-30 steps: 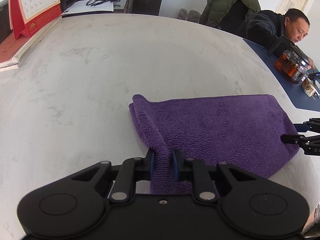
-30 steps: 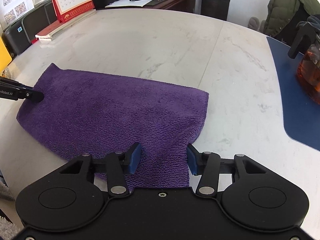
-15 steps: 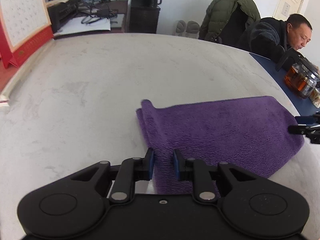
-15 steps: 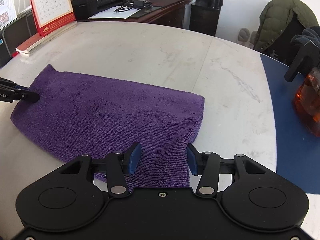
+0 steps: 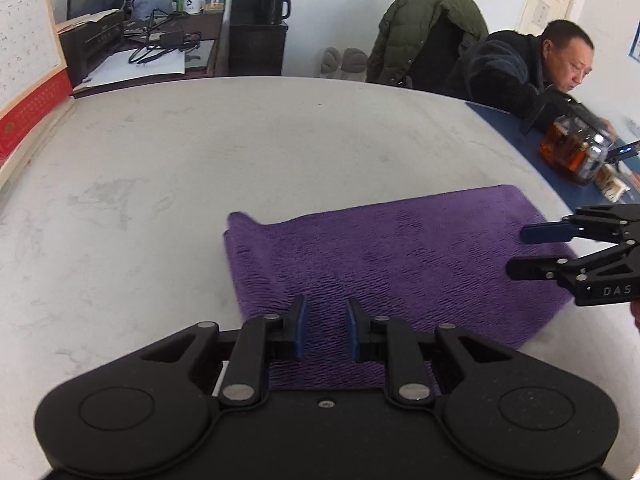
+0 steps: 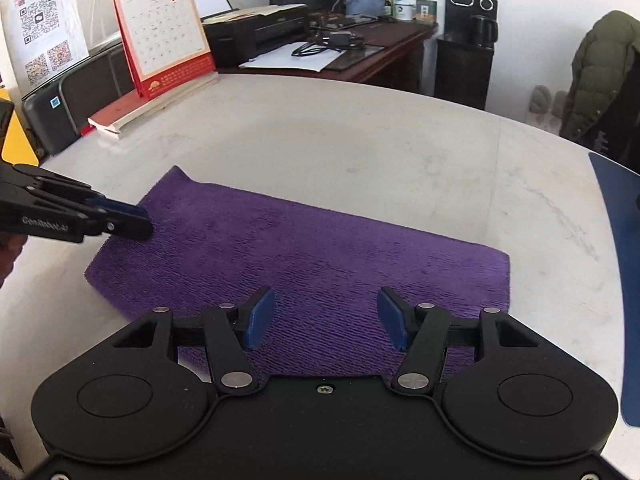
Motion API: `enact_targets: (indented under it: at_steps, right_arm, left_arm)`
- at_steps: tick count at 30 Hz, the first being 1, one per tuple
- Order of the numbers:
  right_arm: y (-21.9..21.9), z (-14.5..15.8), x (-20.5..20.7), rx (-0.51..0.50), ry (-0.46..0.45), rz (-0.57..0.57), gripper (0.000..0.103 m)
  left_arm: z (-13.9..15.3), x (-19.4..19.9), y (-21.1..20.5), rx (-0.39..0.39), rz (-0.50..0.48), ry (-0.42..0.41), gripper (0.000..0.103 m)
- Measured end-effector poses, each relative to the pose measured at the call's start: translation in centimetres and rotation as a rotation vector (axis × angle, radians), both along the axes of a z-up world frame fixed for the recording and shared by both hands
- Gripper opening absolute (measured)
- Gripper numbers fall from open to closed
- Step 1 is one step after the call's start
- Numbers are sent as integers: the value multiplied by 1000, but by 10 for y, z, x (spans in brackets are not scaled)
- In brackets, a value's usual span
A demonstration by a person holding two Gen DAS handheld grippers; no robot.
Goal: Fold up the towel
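Table (image 5: 200, 184): pale marbled top filling the middle of both views; its far rim curves across the upper part of the frame.
Towel (image 5: 400, 256): purple, lying flat on the table, centre-right in the left wrist view and centre in the right wrist view (image 6: 320, 256); its near edge is cut off behind each gripper body.
Left gripper (image 5: 323, 330): bottom centre of its own view, blue pads a narrow gap apart with towel showing between them; whether they pinch the cloth cannot be told. In the right wrist view it enters from the left edge (image 6: 136, 222), tip over the towel's left end, its side printed "GenRobot.AI".
Right gripper (image 6: 326, 318): bottom centre of its own view, jaws spread wide over the towel's near edge, gripping nothing. In the left wrist view it enters from the right edge (image 5: 520, 252), fingers parted above the towel's right end, lettering "DAS" cut off by the frame.
Calendar (image 6: 160, 36): red-based desk calendar, upper left; the number "12" at its top, date grid too small to read.
QR sheet (image 6: 42, 28): far upper left, codes only.
Teapot (image 5: 572, 152): amber liquid, right edge, partly blurred.
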State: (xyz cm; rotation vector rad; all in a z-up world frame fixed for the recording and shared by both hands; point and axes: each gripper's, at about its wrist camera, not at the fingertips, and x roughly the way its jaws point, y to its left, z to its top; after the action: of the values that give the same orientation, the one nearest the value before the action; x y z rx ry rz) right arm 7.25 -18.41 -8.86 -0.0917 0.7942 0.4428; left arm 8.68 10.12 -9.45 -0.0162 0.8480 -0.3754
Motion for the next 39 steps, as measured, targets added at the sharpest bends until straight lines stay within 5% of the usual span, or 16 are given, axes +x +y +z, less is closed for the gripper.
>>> enact_targets:
  at_steps: [11,17,22,24,27,29,31,35,39]
  right_arm:
    - [-16,5,25,27,-12,-35,54]
    - [-47,2,36,52,25,-179,54]
    - [-29,8,18,35,7,-111,56]
    - [-23,9,13,41,22,-120,57]
    - [-23,23,-10,122,29,-137,68]
    - [-27,36,-27,203,22,-133,86]
    - [-33,46,-39,271,16,-118,95]
    - [-53,70,-66,430,-21,-74,103]
    - [-70,109,-92,397,-55,-62,103]
  left_arm:
    - [-3,38,10,-14,66,-43,15]
    - [7,35,16,-33,112,-51,16]
    - [19,30,14,-70,103,-71,17]
    - [29,20,13,-99,91,-89,23]
    - [51,-6,7,-125,81,-135,45]
    - [67,-28,2,-120,106,-170,77]
    - [84,-50,-7,-83,170,-208,91]
    - [118,-103,-37,29,256,-289,100]
    - [145,-145,-77,154,213,-272,102]
